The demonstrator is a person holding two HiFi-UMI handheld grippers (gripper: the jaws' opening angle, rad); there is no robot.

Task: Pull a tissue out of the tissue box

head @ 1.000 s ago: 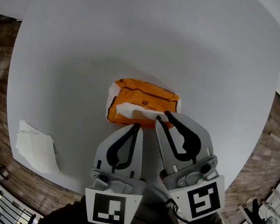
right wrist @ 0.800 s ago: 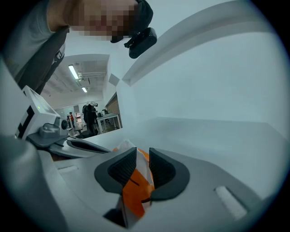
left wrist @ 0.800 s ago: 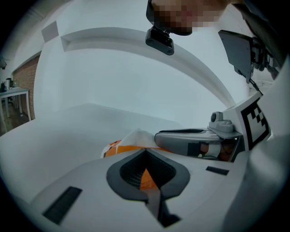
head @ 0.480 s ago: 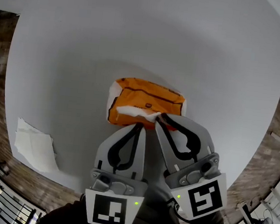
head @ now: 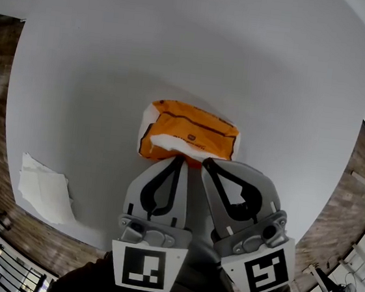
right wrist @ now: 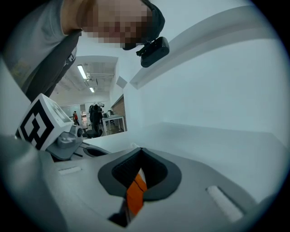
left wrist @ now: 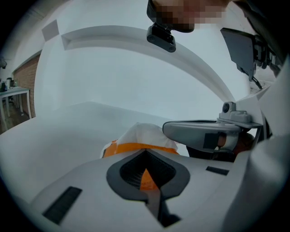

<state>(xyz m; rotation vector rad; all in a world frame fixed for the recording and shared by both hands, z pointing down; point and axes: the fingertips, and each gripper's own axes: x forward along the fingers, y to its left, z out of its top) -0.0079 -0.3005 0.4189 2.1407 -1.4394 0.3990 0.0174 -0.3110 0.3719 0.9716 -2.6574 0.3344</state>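
An orange tissue pack point(head: 194, 125) lies in the middle of the round white table point(head: 113, 69), with a strip of white tissue point(head: 173, 143) showing along its near side. Both grippers come in side by side from the bottom of the head view. My left gripper point(head: 180, 161) is shut, its tips at the pack's near edge. My right gripper point(head: 206, 160) has just been closing and is now shut at the near right edge. Whether tissue is pinched in it I cannot tell. In the left gripper view the pack point(left wrist: 136, 147) lies just past the jaws, white tissue point(left wrist: 146, 132) on top.
A few loose white sheets point(head: 45, 190) lie at the table's near left edge. The table rim point(head: 334, 192) curves round on the right, with brick-patterned floor point(head: 356, 175) beyond. In the right gripper view a room with desks and people point(right wrist: 95, 115) is far off.
The right gripper's tips have drawn back slightly from the pack. The tissue that bunched up toward them half a second ago now lies flatter. The left gripper has stayed put.
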